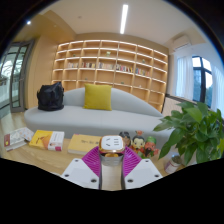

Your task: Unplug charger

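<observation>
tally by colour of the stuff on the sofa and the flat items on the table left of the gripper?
Yellow: 3 - cushion, book, folder
Black: 1 - bag
White: 1 - box
Total: 5
The gripper is open, holding nothing.

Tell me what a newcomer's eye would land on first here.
The yellow cushion on the long pale sofa stands out most, with a black bag beside it and wide wooden shelving behind. Nearer, a leafy green plant sits beside the low table, which carries books and small items. The tool hangs open over the table's near edge, holding nothing.
</observation>
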### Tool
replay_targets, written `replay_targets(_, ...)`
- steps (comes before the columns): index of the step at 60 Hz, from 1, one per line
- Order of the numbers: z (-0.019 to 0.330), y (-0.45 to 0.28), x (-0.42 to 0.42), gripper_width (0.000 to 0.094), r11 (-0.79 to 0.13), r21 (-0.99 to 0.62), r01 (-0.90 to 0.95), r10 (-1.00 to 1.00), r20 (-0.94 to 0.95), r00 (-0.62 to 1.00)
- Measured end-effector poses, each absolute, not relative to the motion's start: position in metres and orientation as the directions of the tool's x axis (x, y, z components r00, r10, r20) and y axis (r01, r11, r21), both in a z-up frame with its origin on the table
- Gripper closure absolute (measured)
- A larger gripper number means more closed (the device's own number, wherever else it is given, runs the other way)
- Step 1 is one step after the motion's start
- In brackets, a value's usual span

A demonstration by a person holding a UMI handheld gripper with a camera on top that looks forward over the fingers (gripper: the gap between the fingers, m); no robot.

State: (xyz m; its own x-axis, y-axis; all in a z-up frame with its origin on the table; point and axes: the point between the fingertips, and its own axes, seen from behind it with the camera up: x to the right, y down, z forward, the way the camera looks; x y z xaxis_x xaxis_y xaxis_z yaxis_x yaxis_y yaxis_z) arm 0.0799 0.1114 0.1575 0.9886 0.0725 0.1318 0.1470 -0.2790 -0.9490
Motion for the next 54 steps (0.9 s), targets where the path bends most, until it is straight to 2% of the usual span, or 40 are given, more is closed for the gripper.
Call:
replay_targets(7,0.054,0.107,0.092,0.065,-0.459,-0.879,0.13,0.069,0.111,0.991)
replay_targets(18,0.005,0.097,0.111,0.0558,-0.558,-0.829,0.028,0.052,-0.001,0.999)
replay_targets(22,0.009,0.099,0.118,0.0486,-0.556,-0.831,0.001,0.027,-0.016,1.0)
replay_targets(30,0.03,0.092,0.13,0.0187,-0.526,-0.851,-0.003,0.005,-0.007,1.0)
replay_targets(35,0.052,0.076,0.133,0.0096,-0.505,-0.863,0.019,0.014,0.014,1.0)
replay_targets(40,0.076,0.048,0.132,0.0071,-0.481,-0.875,0.064,0.035,0.053,0.998)
replay_targets(54,0.146,-0.072,0.112,0.0079,-0.431,-0.893,0.128,0.071,0.108,0.992)
